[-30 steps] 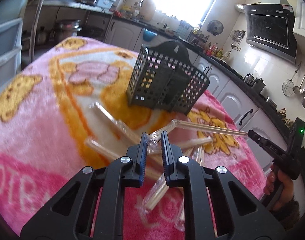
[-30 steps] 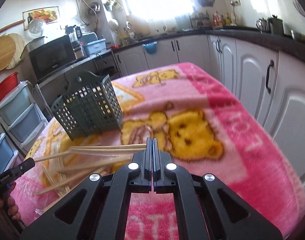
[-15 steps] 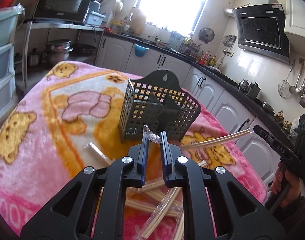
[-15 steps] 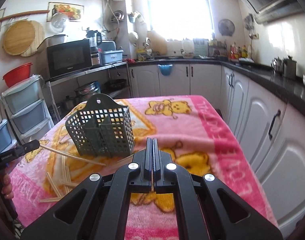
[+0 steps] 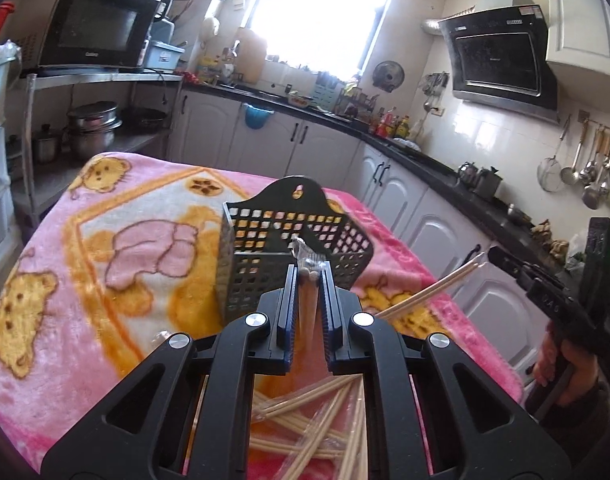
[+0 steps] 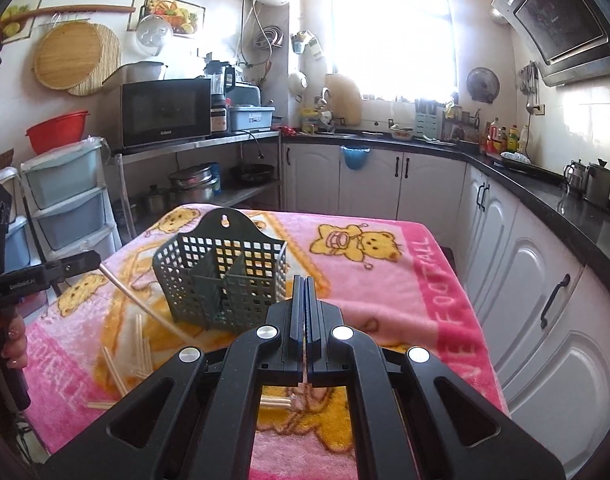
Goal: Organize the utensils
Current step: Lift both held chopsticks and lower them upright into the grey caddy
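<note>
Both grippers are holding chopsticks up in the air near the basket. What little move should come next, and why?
Probably lower the left gripper so its wrapped chopsticks tip down into the basket. It is closed on them right in front of the basket's open top, while the right gripper holds its chopsticks farther off to the side.

Blanketed table [image 6: 385, 280]: caddy [image 6: 221, 280], chopsticks [image 5: 317, 420].

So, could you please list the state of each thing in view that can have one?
Left claw: shut on a wrapped chopstick pair, lifted in front of the basket.
Right claw: shut on a wrapped chopstick pair, held in the air.
Utensil basket: upright on the blanket, nothing visible in its compartments.
Loose chopstick pairs: lying scattered on the blanket.
Blanket: spread over the table.
</note>
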### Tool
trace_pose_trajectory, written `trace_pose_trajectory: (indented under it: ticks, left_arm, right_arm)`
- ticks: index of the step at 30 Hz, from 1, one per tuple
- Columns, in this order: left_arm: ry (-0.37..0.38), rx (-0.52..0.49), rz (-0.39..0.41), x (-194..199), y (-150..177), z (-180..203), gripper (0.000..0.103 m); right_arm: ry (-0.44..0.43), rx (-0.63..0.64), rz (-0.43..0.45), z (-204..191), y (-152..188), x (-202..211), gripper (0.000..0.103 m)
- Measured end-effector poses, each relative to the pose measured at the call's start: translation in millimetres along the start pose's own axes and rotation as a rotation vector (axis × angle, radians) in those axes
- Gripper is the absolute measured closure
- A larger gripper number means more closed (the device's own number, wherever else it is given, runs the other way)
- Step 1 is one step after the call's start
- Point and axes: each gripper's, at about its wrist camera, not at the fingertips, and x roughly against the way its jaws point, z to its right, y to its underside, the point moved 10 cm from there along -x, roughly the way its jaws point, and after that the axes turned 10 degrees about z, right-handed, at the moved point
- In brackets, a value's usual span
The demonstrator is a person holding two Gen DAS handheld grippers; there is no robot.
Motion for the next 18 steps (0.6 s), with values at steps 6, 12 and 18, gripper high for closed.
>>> trace_pose_trajectory:
  ticks: [6,12,18]
  left_arm:
    - [0.031,-0.042,0.008,-3.1,-11.5,17.3,0.100]
    - [0.056,-0.066,0.024,-5.6,-20.6,32.1,0.100]
    - [0.067,-0.073,0.048,-6.4,-32.9,36.8,0.100]
  right_arm:
    - [-0.008,0.010,0.019,-4.7,-9.7,-1.1,0.102]
    - [-0.017,0.005,0.031,-7.4,-18.3,-3.8,0.102]
    - [-0.032,0.014,0.051,-11.8,-31.3,-4.6,0.102]
